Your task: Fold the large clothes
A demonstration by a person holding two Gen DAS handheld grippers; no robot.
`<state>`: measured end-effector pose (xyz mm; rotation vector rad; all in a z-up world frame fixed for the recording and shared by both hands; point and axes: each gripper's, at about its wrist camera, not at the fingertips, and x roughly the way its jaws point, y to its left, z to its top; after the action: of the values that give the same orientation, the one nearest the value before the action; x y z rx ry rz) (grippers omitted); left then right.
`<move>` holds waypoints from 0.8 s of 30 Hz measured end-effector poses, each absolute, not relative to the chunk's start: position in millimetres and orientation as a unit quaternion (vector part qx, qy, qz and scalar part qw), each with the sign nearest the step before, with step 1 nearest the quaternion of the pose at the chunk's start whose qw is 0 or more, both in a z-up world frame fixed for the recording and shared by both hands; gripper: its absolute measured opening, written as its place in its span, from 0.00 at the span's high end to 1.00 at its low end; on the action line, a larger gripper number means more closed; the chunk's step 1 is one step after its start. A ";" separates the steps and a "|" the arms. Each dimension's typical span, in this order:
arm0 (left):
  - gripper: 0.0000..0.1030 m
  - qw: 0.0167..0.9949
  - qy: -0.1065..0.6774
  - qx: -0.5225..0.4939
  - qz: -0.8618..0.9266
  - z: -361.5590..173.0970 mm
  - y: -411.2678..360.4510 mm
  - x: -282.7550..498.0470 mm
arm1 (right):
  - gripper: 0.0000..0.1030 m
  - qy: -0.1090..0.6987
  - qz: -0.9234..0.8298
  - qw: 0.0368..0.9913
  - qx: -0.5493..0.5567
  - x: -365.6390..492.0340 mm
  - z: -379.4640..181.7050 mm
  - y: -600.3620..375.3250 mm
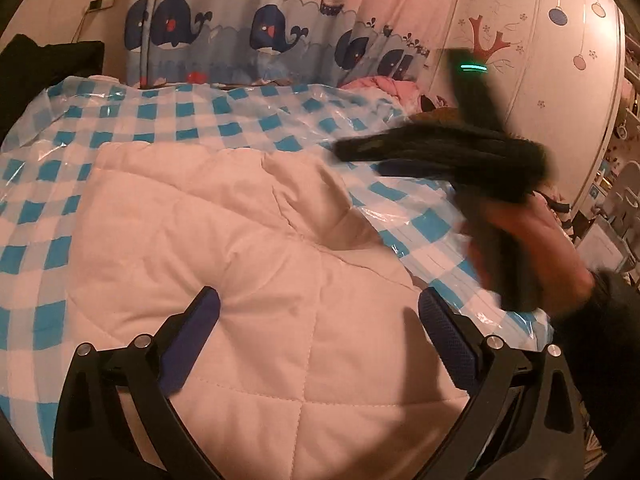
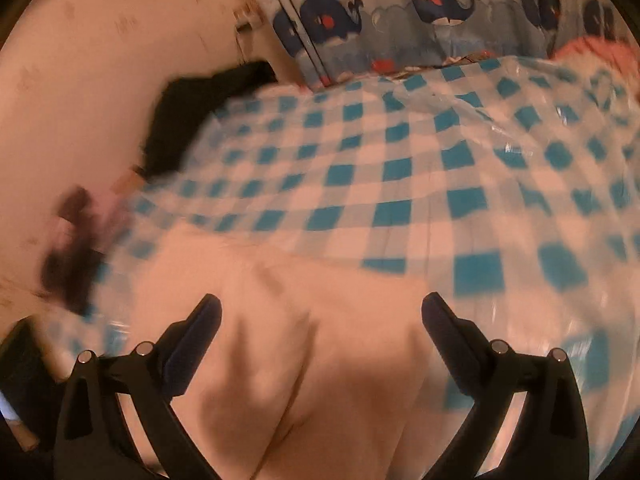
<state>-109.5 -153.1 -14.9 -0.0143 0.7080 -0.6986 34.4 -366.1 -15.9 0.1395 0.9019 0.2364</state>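
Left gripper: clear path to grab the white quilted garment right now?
Probably yes. The left gripper hangs open right over the garment, with nothing between its fingers and the fabric.

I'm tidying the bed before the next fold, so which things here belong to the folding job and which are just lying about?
Part of the job:
- white quilted garment
- left claw, open above it
- right claw, open, holding nothing

Lying about:
- blue checked plastic sheet underneath
- black cloth at the far edge
- pink clothes by the whale curtain
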 end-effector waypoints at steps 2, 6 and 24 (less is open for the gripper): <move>0.08 0.877 0.344 -0.014 -0.336 -18.3 -150.6 -106.5 | 0.06 0.483 0.115 0.867 0.053 61.2 -72.0 -348.4; 0.08 0.874 0.356 -0.022 -0.331 -25.5 -151.2 -97.8 | 0.05 0.493 0.134 0.851 0.126 58.9 -96.6 -364.2; 0.08 0.893 0.332 0.037 -0.302 -23.7 -164.7 -114.3 | 0.06 0.473 0.167 0.823 0.266 -31.0 -63.8 -415.1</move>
<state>-114.3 -164.7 -23.7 0.0760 0.6894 -0.6256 -31.0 -415.1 -63.8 0.5658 1.0060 0.3559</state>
